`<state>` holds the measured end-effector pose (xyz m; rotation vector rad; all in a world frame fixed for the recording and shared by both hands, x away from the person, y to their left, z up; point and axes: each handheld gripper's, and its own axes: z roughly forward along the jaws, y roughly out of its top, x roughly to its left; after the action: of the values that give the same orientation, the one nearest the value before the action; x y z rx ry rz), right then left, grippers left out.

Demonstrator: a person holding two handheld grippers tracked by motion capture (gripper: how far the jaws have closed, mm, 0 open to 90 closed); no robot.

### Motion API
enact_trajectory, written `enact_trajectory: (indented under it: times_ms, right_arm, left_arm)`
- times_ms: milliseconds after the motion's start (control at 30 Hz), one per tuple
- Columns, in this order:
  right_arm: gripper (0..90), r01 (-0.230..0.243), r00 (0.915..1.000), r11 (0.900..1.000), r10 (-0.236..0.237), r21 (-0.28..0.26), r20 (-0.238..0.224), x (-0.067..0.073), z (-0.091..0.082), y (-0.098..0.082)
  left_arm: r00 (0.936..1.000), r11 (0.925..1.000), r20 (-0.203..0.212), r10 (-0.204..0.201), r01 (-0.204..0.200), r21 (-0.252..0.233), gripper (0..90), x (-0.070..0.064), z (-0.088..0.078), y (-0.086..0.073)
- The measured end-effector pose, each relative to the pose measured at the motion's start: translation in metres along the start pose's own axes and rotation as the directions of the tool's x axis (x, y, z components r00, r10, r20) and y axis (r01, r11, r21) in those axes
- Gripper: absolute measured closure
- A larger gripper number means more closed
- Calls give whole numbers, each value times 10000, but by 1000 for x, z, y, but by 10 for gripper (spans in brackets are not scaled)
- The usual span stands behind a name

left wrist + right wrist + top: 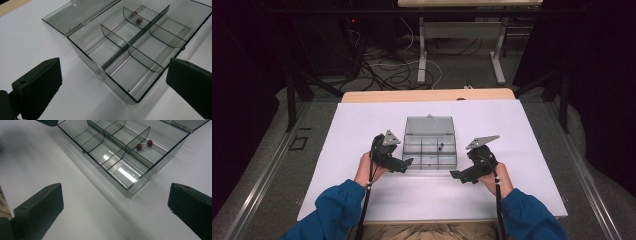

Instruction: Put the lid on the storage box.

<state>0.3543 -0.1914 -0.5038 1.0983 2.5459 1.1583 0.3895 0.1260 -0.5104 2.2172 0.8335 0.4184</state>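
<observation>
A clear smoky plastic compartment box (430, 159) sits mid-table with its lid (429, 125) laid open behind it. A pair of small dark red bead earrings (143, 144) lies in one far corner compartment, also seen in the left gripper view (138, 20) and as a dark speck from above (441, 147). My left gripper (406, 165) is at the box's near left corner, jaws open and empty (113, 85). My right gripper (458, 176) hovers just off the near right corner, also open with nothing between its jaws (115, 207).
The box stands on a white board (362, 130) over a wooden table (362, 96). Beyond the table are cables on the floor and another table's legs (422, 60). The other compartments of the box (140, 72) hold nothing.
</observation>
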Motion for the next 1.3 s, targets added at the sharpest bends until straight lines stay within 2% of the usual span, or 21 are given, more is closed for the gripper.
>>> enact_trajectory:
  times_ms: [100, 133, 167, 200, 333, 367, 500, 533, 700, 800, 1000, 1067, 1133, 1200, 1267, 1300]
  right_arm:
    - [0, 22, 10000, 10000, -22, -39, 89, 0, 0, 0]
    - [0, 45, 9999, 9999, -46, 102, 90, 0, -1, 1]
    - [0, 77, 9999, 9999, -76, -123, 146, 0, 1, 1]
    - [0, 57, 9999, 9999, -55, -124, 155, 0, 0, 1]
    - [0, 38, 9999, 9999, -39, 96, 160, -1, -1, 2]
    - [0, 26, 9998, 10000, -25, -62, 181, -1, 0, 1]
    - [0, 29, 9998, 10000, -30, 80, 203, -1, -1, 2]
    - [0, 23, 9998, 10000, -22, -50, 199, -1, 0, 2]
    - [0, 145, 9997, 9999, -145, -26, 194, -2, 1, 2]
    - [2, 135, 9997, 9999, -135, 24, 205, -3, 1, 1]
    - [9, 83, 9993, 10000, -82, -33, 357, -4, 3, 1]
    - [14, 82, 9993, 9997, -89, 212, 366, -4, 2, 2]
    - [19, 106, 9991, 9999, -107, 44, 404, -4, 4, 2]
    - [25, 99, 9988, 9999, -105, 118, 473, -5, 4, 3]
    - [27, 110, 9991, 9999, -115, 127, 409, -5, 5, 3]
    - [30, 104, 9988, 9999, -101, -68, 469, -5, 6, 2]
  left_arm:
    - [10000, 10000, 41, 10, -11, 71, 40, -1, 4, 3]
    - [10000, 10000, 54, 33, -34, 17, 50, -1, 5, 5]
    - [9999, 9999, 121, -107, 108, -41, 63, -2, 7, 6]
    - [9995, 9998, 235, -198, 200, -44, 77, -1, 8, 7]
    - [9990, 9994, 312, -323, 326, -75, 146, 0, 13, 12]
    - [9990, 9996, 332, -287, 288, -9, 166, 0, 14, 13]
    - [9992, 9998, 354, -190, 191, -19, 219, -4, 21, 18]
    - [9991, 9999, 403, -141, 138, 68, 231, -5, 22, 19]
    - [9985, 9995, 543, -29, 12, 316, 335, -8, 32, 22]
    - [9985, 9993, 521, -136, 118, 349, 381, -8, 37, 23]
    - [9979, 9987, 648, -78, 45, 510, 475, -9, 45, 23]
    - [9971, 9980, 761, -76, 27, 636, 514, -8, 46, 24]
    - [9971, 9984, 754, -112, 69, 569, 545, -10, 50, 23]
    - [9962, 9967, 870, 9, -80, 810, 567, -10, 52, 24]
    - [9966, 9969, 824, -61, -4, 786, 588, -10, 56, 23]
    - [9960, 9961, 895, -3, -76, 880, 597, -9, 57, 23]
